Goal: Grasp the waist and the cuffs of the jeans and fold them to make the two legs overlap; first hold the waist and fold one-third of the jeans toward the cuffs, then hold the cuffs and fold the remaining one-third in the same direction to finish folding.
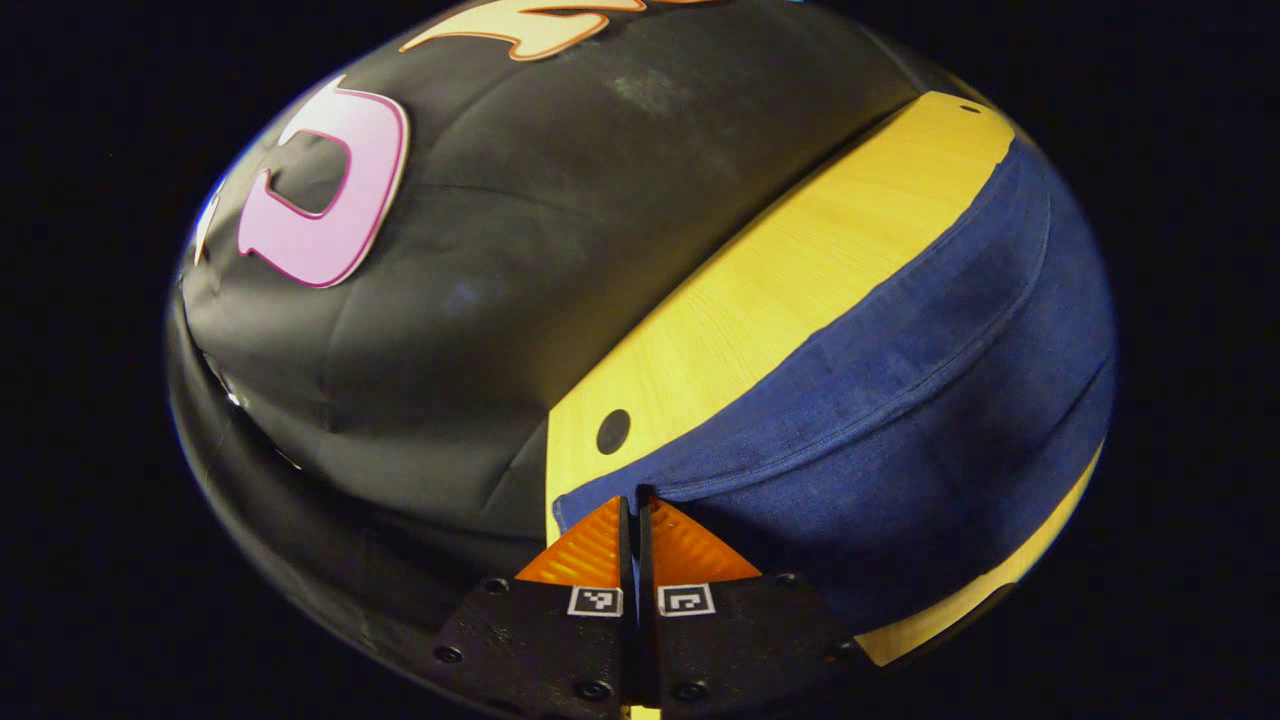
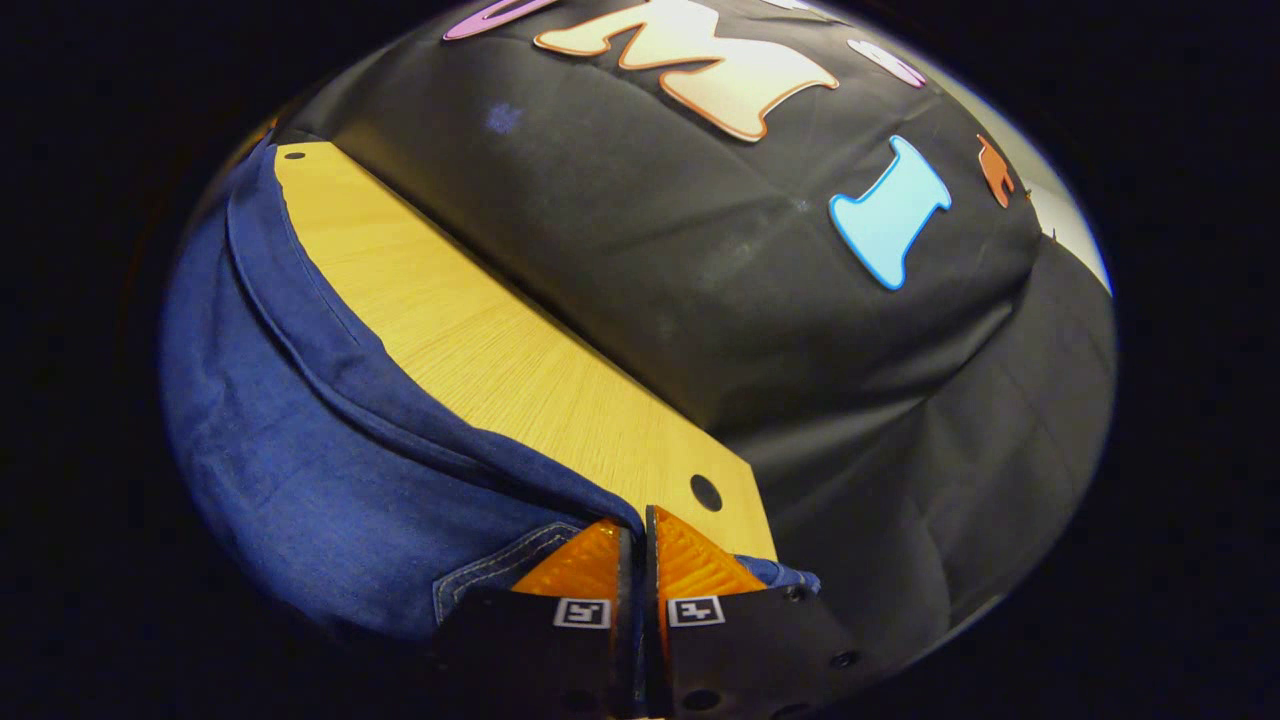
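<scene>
Two grippers, both pinched tight on the jeans. Left gripper view: left gripper at 6 o'clock, fingers nearly touching, a thin edge of denim clamped between them at a corner of the jeans. The jeans run from that corner out toward 3 o'clock, a long blue band with a seam line along it, lying on the table. Bare yellow wood shows beyond the jeans toward 1 o'clock, with a dark round hole just beside the gripped corner.

Right gripper view: right gripper at 6 o'clock, fingers closed on the edge of the jeans; stitched seam visible just at 7 o'clock of the tips. Jeans spread toward 9 and 10 o'clock. Table strip runs from 11 o'clock down to the tips, with a hole close by at 1 o'clock of the fingers.
</scene>
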Tool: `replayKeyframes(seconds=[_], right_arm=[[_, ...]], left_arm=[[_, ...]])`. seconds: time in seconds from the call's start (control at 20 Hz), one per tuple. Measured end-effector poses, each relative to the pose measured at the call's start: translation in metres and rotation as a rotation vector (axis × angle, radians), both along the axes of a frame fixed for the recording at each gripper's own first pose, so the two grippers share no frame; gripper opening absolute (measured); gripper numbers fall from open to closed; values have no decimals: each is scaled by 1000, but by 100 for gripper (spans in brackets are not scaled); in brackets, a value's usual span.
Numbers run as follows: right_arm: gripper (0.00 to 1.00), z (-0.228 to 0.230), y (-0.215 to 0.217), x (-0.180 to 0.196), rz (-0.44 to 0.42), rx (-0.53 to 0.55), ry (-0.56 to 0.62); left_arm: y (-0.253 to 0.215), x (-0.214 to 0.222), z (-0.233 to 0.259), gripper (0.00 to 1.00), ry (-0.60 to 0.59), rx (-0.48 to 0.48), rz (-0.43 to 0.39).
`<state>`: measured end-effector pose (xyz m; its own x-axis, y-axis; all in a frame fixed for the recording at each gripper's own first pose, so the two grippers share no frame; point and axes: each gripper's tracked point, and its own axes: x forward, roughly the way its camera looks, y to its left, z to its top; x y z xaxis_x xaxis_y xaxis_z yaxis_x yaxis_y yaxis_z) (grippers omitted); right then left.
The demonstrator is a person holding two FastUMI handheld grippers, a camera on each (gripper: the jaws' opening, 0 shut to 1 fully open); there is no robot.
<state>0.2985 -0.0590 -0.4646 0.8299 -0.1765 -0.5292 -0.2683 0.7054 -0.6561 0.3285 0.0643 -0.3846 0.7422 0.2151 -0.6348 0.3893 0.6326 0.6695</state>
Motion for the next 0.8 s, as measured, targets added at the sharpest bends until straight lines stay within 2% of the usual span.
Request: replayKeyframes(seconds=[0.1,0.25,0.45,0.6,0.8], right_arm=[[44,15,0,-4,-14,56,-22],[99,63,2,-17,-30,149,-103],[99,110,-12,-41,-111,295,-180],[100,116,-35,-60,-248,431,-184],[99,101,-79,-76,-471,559,-155]], left_arm=[[-6,-10,-7,0,20,-79,36],[-11,-19,7,93,-56,-202,100],[-31,-31,68,95,-185,-419,131],[-38,-40,109,94,-259,-551,101],[-37,-47,133,94,-290,-650,78]])
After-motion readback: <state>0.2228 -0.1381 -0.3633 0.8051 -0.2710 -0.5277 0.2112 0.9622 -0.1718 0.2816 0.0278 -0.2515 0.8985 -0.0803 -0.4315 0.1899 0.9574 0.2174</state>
